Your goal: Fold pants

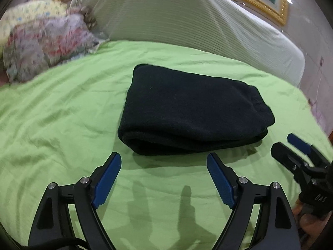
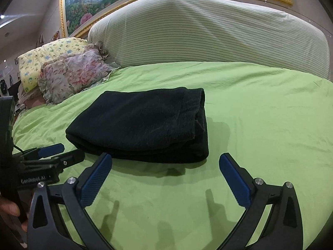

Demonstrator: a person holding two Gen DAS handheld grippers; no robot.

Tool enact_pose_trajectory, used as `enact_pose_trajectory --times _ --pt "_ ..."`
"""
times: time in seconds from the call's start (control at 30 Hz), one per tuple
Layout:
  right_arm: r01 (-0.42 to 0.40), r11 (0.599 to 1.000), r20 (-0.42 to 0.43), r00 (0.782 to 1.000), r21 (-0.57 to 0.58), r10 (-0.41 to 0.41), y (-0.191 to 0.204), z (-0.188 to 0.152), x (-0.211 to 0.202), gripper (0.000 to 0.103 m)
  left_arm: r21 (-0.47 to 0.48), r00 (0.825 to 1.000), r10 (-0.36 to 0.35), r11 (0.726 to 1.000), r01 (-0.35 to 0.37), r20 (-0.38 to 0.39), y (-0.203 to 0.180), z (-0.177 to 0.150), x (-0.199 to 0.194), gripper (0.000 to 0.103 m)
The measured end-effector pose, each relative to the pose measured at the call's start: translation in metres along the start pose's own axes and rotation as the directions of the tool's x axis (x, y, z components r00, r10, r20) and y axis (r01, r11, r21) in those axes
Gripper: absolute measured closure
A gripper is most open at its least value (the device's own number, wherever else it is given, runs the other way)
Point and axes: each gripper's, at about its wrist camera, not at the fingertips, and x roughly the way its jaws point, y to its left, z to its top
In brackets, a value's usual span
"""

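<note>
Folded black pants [image 1: 193, 112] lie crosswise on the green bed [image 1: 62, 114] just ahead of both tongs — left tongs [image 1: 164, 166] and right tongs [image 2: 165, 166] gape wide, empty

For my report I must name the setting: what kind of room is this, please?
Most likely a bedroom in a home. The folded black pants lie on a bed with a green sheet, floral pillows sit at its head, and a gold-framed painting hangs on the wall behind.

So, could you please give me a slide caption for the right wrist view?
Black pants lie folded on the green sheet, both grippers open: right gripper, left gripper.
</note>
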Motion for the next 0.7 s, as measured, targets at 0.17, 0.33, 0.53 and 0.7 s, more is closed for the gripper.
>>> enact_pose_trajectory --times 0.17,0.33,0.53,0.7 --pt "0.005 1.0 -0.012 1.0 -0.008 -0.005 0.001 -0.003 0.001 0.0 0.059 0.998 0.065 0.996 -0.064 -0.005 -0.008 -0.002 0.0 0.014" --pt "0.01 1.0 -0.008 1.0 -0.018 -0.01 0.003 -0.004 -0.001 0.0 0.037 0.995 0.095 0.995 -0.095 0.0 0.002 -0.004 0.004 0.011" --pt "0.009 1.0 -0.009 1.0 -0.023 -0.009 0.002 -0.004 0.0 0.0 0.0 0.996 0.09 0.996 -0.09 -0.003 0.013 -0.003 0.008 0.011" --pt "0.014 0.999 0.001 1.0 -0.037 -0.013 0.001 -0.003 -0.001 0.0 0.009 0.995 0.102 0.995 -0.102 0.004 0.013 -0.002 0.009 0.009"
